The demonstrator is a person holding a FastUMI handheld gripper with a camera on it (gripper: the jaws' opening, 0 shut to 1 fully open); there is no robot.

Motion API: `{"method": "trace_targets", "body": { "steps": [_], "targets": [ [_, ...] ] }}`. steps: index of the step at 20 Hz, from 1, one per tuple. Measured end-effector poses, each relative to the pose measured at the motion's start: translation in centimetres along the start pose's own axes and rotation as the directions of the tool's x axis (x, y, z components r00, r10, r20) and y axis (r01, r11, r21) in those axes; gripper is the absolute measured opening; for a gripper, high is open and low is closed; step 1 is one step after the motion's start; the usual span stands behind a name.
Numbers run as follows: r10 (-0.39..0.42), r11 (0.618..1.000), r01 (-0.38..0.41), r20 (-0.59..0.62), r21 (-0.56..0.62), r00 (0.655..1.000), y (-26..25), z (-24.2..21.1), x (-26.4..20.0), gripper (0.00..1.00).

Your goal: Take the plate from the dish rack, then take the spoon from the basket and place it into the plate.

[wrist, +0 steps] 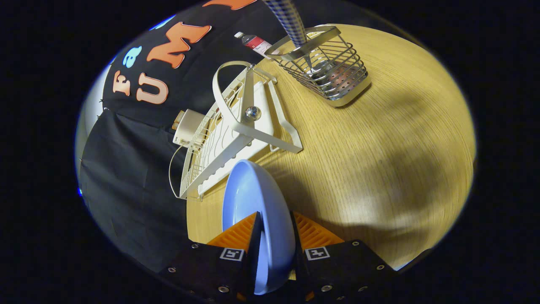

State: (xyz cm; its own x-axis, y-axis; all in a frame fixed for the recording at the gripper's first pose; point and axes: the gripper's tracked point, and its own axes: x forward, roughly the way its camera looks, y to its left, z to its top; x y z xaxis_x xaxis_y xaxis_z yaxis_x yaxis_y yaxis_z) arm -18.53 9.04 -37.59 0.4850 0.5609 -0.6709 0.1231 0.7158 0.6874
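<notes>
i have the tool [276, 228] clamped on the pale blue plate [253, 198], one finger on each face of its rim, plate held on edge over the wooden bench [379, 169]. just beyond it lies the white dish rack [236, 131]. further on stands the wire basket [329, 67], the spoon [291, 21] upright in it with its checked handle sticking out.

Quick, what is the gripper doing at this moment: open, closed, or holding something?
Gripper: closed on the blue plate, one finger on each face of it, held on edge above the table, out of the dish rack.
</notes>
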Motion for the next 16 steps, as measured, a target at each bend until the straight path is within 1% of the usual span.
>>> {"method": "trace_targets", "body": {
  "steps": [2, 3, 5, 6, 8, 9, 10, 13, 14, 16],
  "targets": [
    [-0.011, 0.999, 0.012, 0.003, -0.053, 1.0, 0.1, 0.3, 0.2, 0.39],
    [-0.022, 0.996, 0.022, 0.0, -0.081, 1.0, 0.2, 0.3, -0.1, 0.41],
    [-0.042, 0.99, 0.042, 0.0, -0.134, 0.999, 0.3, 0.5, -0.2, 0.5],
    [-0.061, 0.985, 0.061, 0.006, -0.163, 0.998, 0.2, 0.9, -0.3, 0.58],
    [-0.106, 0.971, 0.109, 0.024, -0.214, 0.994, -0.5, 1.6, -1.0, 0.7],
    [-0.127, 0.964, 0.131, 0.032, -0.232, 0.991, -1.0, 1.9, -1.5, 0.73],
    [-0.139, 0.959, 0.147, 0.046, -0.244, 0.989, -1.2, 2.4, -2.2, 0.79],
    [-0.16, 0.944, 0.192, 0.134, -0.27, 0.978, -1.8, 4.8, -4.4, 0.82],
    [-0.168, 0.935, 0.215, 0.178, -0.284, 0.969, -2.1, 5.9, -5.2, 0.83],
    [-0.176, 0.908, 0.268, 0.287, -0.323, 0.941, -2.8, 8.4, -6.7, 0.84]
  ]
}}
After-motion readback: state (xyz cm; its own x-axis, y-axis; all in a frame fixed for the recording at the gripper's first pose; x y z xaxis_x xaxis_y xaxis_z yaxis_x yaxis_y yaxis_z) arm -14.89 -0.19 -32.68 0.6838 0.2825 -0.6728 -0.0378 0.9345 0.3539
